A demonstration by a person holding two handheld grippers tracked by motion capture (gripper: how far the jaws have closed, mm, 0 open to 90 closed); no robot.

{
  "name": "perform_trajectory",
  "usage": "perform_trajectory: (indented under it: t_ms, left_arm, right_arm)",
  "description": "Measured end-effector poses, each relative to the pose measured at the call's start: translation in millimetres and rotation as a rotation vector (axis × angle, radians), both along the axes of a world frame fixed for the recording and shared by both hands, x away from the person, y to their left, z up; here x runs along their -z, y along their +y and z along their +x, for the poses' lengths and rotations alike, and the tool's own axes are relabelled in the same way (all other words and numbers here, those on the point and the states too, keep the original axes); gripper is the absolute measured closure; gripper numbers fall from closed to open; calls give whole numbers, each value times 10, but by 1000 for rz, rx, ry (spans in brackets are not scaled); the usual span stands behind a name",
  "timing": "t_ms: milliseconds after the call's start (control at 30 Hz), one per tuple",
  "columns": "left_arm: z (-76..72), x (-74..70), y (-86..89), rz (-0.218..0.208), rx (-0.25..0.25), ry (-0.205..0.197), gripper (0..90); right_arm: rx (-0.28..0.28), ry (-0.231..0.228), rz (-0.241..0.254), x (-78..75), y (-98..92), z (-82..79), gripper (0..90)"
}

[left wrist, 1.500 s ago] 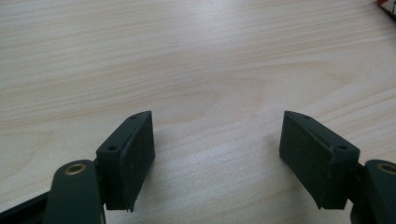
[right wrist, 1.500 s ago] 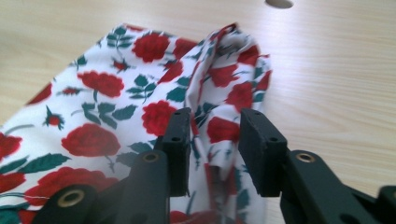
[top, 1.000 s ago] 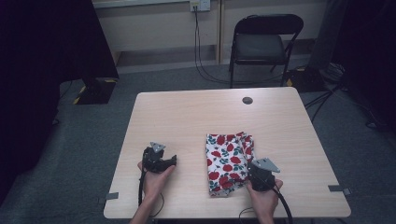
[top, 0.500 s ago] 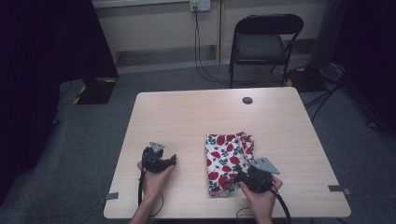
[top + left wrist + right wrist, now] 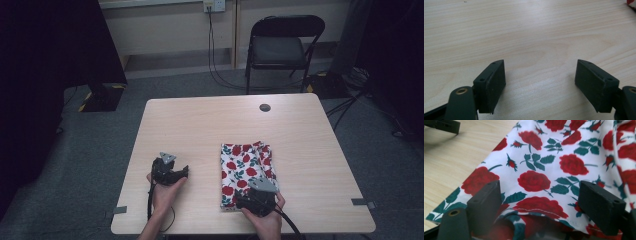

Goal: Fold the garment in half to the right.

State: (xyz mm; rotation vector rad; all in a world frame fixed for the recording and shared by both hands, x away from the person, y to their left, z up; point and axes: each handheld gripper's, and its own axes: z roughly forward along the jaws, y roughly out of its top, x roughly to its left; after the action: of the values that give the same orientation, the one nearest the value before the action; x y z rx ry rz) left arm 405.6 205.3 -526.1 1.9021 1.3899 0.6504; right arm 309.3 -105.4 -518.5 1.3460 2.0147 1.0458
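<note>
Start at the left: your left hand-held gripper (image 5: 184, 171) rests on the desk (image 5: 200, 125) near the front edge, well apart from the cloth, its jaws pointing right toward it. In the left gripper view (image 5: 540, 85) the jaws stand wide apart with nothing between them but bare wood. That hand has no part in the work at this moment.

To its right lies the rose-print cloth (image 5: 247, 172), folded into a long narrow rectangle that runs from near to far, right of the desk's middle. Its left edge looks straight; its far right corner is a little ruffled, with a layer peeking out. Judging from that shape, most of the folding looks done.

At the cloth's near end sits your right hand-held gripper (image 5: 245, 201), just over the near edge of the fabric. Its jaws have just been opening, and in the right gripper view (image 5: 539, 205) they stand spread with the cloth (image 5: 554, 157) lying between and beyond them; the pads do not press on it. A folded hem humps up slightly just ahead of the jaws. So the near edge appears to be released, not gripped.

What may be left, as I judge it: a further fold across the length if you want a smaller packet, or simply smoothing the ruffled far corner. The small dark round spot (image 5: 265, 107) at the far side of the desk is well clear of all this.
</note>
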Motion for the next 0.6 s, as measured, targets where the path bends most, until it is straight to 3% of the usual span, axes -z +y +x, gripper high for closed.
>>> perform_trajectory:
  t_ms: [100, 200, 600]
  left_arm:
    - [0, 0, 0, 0, 0, 0, 242]
    - [0, 0, 1, 0, 1, 0, 242]
    - [-6, 3, 0, 0, -32, 8, 195]
  right_arm:
    - [0, 37, -22, 63, 19, 19, 171]
    - [7, 62, -5, 91, 13, 49, 161]
    - [-4, 77, -27, 83, 47, 172, 144]
